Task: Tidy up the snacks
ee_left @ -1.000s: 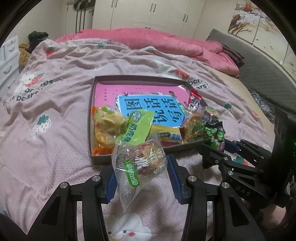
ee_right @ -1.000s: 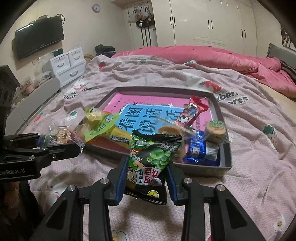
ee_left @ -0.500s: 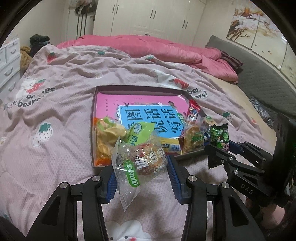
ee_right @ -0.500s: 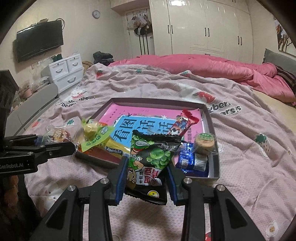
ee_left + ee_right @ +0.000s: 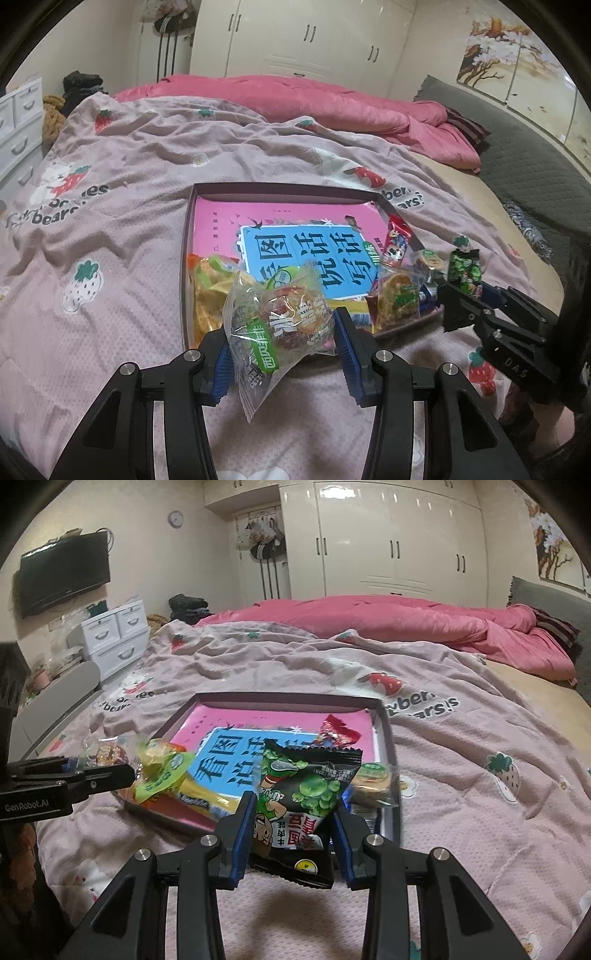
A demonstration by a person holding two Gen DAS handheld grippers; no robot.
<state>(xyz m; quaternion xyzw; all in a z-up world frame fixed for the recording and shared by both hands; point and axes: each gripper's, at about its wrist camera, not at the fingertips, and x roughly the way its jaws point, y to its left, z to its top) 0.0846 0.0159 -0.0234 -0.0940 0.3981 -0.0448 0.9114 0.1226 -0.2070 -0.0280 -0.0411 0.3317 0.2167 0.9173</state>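
Over the bedspread (image 5: 110,229), left tongs (image 5: 282,347) pinch a clear snack bag (image 5: 277,321), right tongs (image 5: 295,830) a black pea packet (image 5: 303,805).

The left hand-held gripper (image 5: 282,345) is clamping a clear snack bag (image 5: 275,325) between its blue pads, pointing toward 12 o'clock. The right hand-held gripper (image 5: 293,829) is pinching a black pea packet (image 5: 303,801) likewise, sitting at the left one's 3 o'clock.
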